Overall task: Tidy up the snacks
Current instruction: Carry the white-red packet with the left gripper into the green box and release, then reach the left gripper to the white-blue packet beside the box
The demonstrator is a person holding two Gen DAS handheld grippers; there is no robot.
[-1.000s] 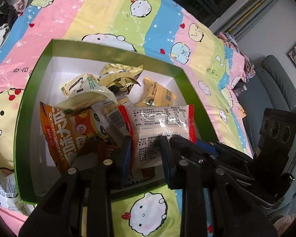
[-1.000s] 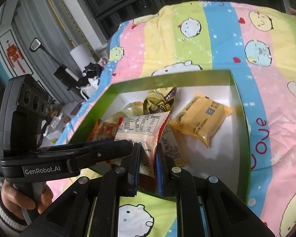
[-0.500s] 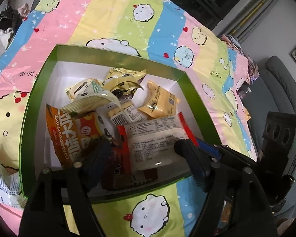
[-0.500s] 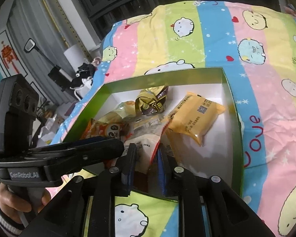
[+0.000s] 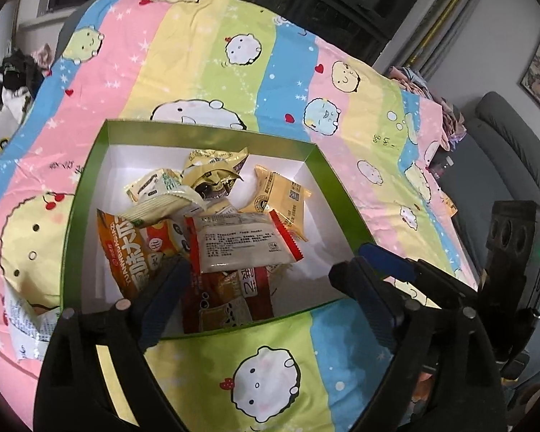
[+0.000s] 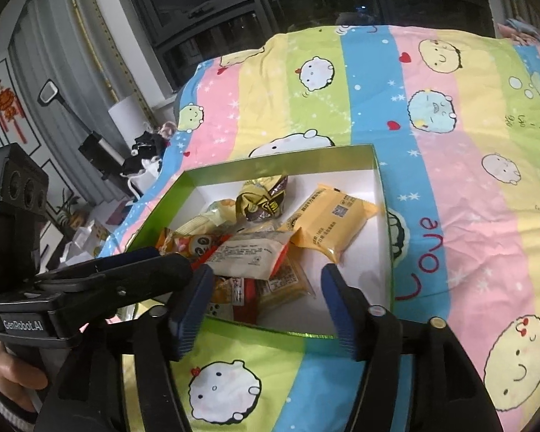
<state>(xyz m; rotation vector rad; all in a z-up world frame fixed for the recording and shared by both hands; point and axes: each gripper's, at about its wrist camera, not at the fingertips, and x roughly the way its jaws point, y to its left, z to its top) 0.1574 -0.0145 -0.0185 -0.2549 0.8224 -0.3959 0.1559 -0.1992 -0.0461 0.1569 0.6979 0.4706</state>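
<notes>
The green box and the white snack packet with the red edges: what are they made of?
The green box looks like thin cardboard: glossy green outside, plain white inside, with straight folded walls. The white snack packet looks like shiny plastic film: it is printed with small text, crinkles, and has a red zigzag sealed edge. Whether the film is foil-lined inside cannot be told.

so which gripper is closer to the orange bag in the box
Left. The left gripper, jaws opening and empty, has one finger at the orange bag's near end. The right gripper, also opening empty, hangs farther toward the box's opposite side.
</notes>
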